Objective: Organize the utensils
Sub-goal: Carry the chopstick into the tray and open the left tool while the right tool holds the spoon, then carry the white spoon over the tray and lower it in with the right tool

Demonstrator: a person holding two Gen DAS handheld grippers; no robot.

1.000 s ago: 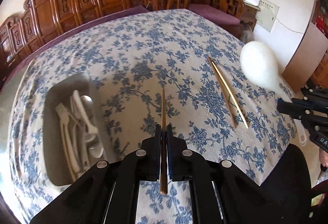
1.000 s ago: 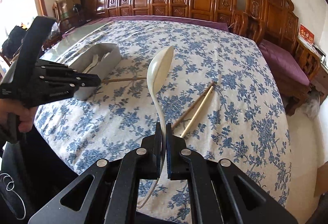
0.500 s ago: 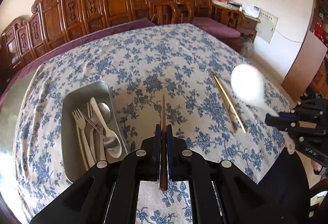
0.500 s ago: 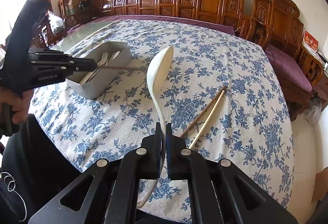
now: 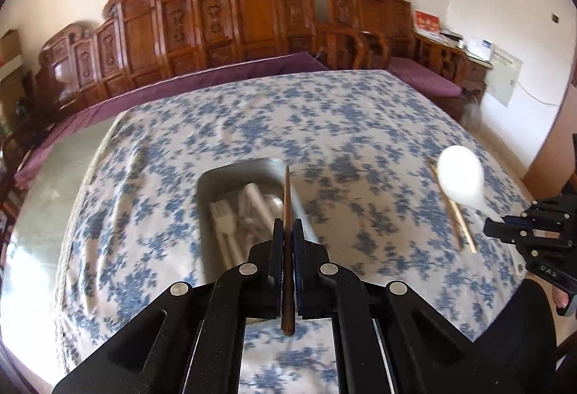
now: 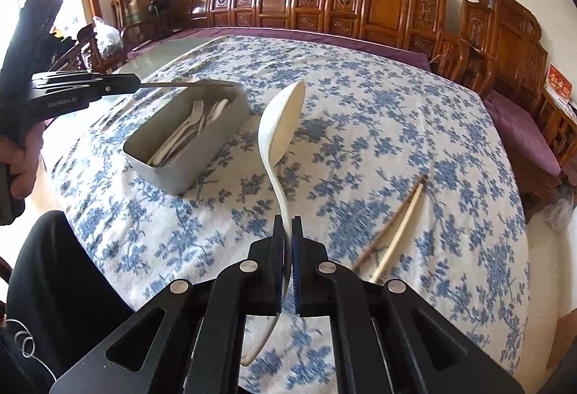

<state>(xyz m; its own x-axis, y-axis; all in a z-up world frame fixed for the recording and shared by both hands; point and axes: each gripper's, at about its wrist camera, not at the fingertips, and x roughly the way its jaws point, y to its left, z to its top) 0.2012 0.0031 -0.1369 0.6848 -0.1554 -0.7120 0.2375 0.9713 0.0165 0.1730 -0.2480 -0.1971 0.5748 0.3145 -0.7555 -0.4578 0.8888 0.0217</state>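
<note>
**Both grippers carry utensils above the flowered surface**

The left gripper has its jaws pressed tight on a slim dark brown wooden chopstick, which runs straight out ahead of it. In the right wrist view the same chopstick reaches out level from the left gripper, with its tip over the far rim of the grey rectangular plastic bin. The left wrist view shows the bin right below and ahead of the jaws, though motion blur softens it.

Inside the bin lie several white plastic forks and spoons, their heads towards the far end.

The right gripper has its jaws pinched on the thin handle of a large cream-white plastic serving spoon. Its bowl stands up and forward, off the cloth, just to the right of the bin. From the left wrist view the spoon's bowl hangs at the right, above the right gripper.

A pair of pale wooden chopsticks lies side by side on the blue-and-white floral tablecloth that covers the surface, to the right of the spoon and well apart from the bin. A hand grips the left gripper's handle at the left edge.
</note>
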